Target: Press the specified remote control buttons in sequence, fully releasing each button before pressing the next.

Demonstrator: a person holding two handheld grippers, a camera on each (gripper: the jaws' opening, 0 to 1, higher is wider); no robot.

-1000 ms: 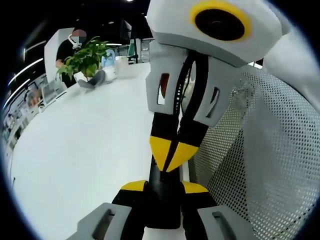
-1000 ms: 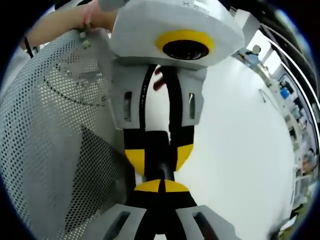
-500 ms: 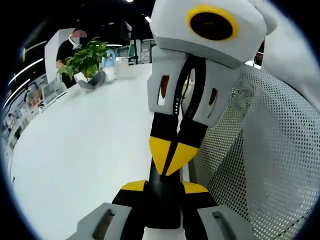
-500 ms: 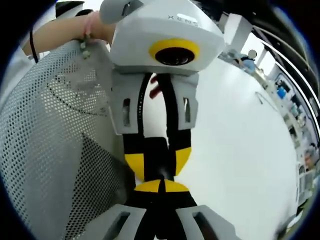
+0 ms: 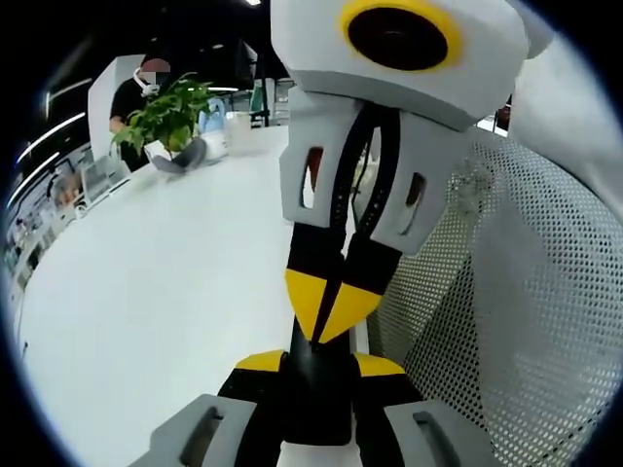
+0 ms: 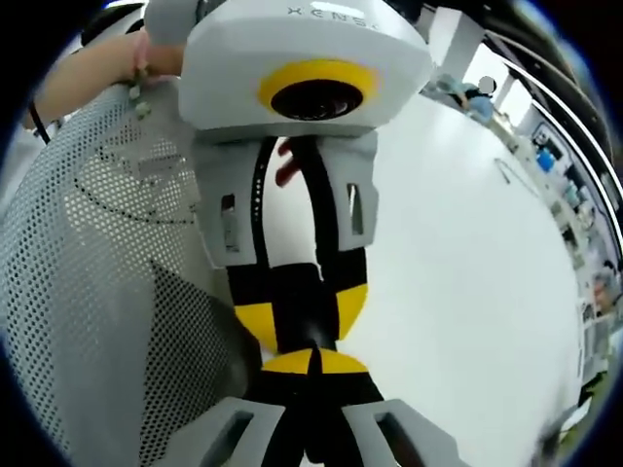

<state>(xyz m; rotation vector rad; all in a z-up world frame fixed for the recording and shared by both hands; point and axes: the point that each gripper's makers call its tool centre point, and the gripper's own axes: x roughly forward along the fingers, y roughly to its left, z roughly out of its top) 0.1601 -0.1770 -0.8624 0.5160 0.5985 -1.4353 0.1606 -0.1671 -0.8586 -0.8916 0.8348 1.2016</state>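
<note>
Left gripper view: left hand-held gripper [image 5: 319,368] clamped on the black remote [image 5: 316,404], over the white desk [image 5: 156,292]. Right hand-held gripper [image 5: 328,304] is clenched, tips against the remote's far end, just ahead. Mesh chair [image 5: 526,292] to its right, plant [image 5: 167,112] far ahead-left.

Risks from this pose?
1. The black remote is held only at its end by the left tongs; a push from the shut right tongs may tip it out.
2. The buttons are hidden, so a wrong press seems possible.
3. The mesh chair sits close and could snag.
</note>
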